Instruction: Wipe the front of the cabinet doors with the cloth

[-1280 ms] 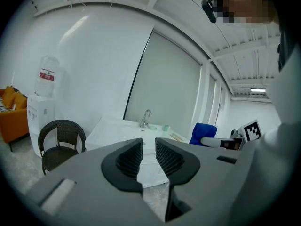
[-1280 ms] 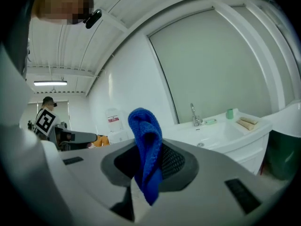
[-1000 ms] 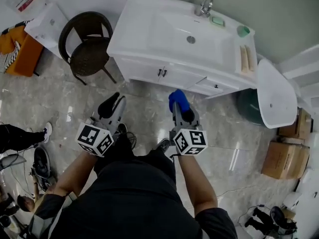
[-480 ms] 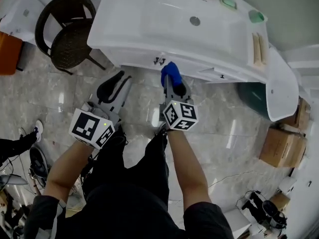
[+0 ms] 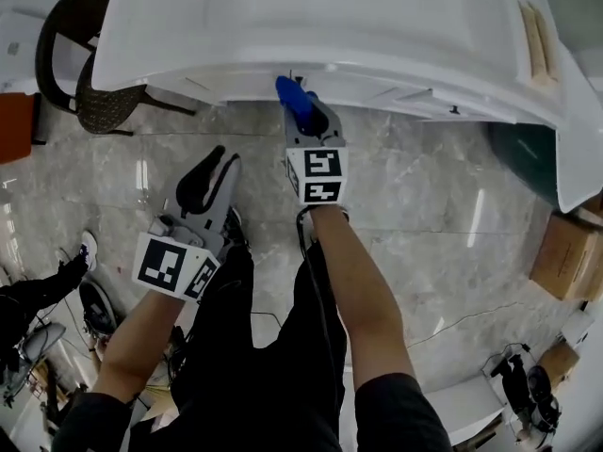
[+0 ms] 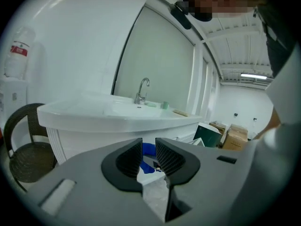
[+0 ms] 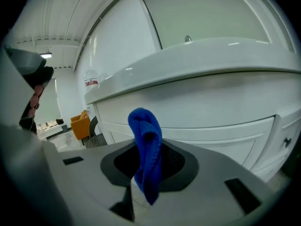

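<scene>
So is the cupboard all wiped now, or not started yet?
Done: the blue cloth is clamped in the right gripper. In hand: it is held up close to the white cabinet doors; whether it touches them, I cannot tell. Left: probably all the wiping. The left gripper hangs back, jaws slightly apart, empty.

No writing can be read anywhere. The small red-and-white label (image 6: 19, 49) on the white container (image 6: 16, 68) by the wall (far left) is too blurred.
</scene>
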The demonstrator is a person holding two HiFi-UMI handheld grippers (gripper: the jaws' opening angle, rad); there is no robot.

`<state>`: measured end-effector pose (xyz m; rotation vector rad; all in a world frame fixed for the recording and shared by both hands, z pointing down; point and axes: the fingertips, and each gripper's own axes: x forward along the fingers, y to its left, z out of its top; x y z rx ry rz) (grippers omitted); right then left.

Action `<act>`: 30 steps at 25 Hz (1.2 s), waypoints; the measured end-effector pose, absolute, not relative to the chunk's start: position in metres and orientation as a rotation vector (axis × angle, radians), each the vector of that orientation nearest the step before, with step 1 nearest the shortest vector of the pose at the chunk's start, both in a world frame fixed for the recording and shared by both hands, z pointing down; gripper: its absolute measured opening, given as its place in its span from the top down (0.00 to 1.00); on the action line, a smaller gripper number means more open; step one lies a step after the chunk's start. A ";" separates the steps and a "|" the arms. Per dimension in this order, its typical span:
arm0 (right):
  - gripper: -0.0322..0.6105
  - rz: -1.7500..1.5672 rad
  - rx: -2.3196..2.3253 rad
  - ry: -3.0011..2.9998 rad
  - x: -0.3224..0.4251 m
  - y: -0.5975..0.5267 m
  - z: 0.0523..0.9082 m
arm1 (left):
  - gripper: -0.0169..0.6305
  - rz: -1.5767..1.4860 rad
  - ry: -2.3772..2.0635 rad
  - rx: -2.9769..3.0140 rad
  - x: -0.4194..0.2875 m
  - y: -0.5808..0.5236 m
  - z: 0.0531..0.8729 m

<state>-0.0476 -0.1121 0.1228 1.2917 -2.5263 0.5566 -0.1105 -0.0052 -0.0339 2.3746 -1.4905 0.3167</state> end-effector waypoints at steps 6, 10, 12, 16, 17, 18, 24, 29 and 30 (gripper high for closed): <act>0.83 0.589 1.249 -2.537 -0.039 -0.135 0.164 | 0.84 0.356 -1.423 2.335 -0.082 -0.015 0.020; 0.83 0.631 1.407 -2.516 0.013 -0.158 0.179 | 0.84 0.378 -1.389 2.319 -0.061 -0.014 0.047; 0.83 0.634 1.490 -2.489 0.050 -0.164 0.185 | 0.84 0.403 -1.364 2.308 -0.049 -0.008 0.060; 0.83 0.653 1.616 -2.432 0.122 -0.173 0.195 | 0.84 0.423 -1.321 2.300 -0.021 -0.001 0.079; 0.83 0.658 1.638 -2.420 0.138 -0.175 0.197 | 0.84 0.423 -1.310 2.300 -0.012 0.000 0.083; 0.83 0.662 1.659 -2.408 0.153 -0.176 0.198 | 0.84 0.422 -1.298 2.301 -0.004 0.002 0.086; 0.83 0.747 1.819 -2.324 0.221 -0.179 0.208 | 0.84 0.413 -1.253 2.301 0.030 0.013 0.093; 0.83 0.765 1.915 -2.260 0.244 -0.181 0.220 | 0.84 0.384 -1.254 2.276 0.019 0.014 0.096; 0.83 0.757 1.924 -2.253 0.239 -0.179 0.220 | 0.84 0.377 -1.257 2.269 0.010 0.015 0.097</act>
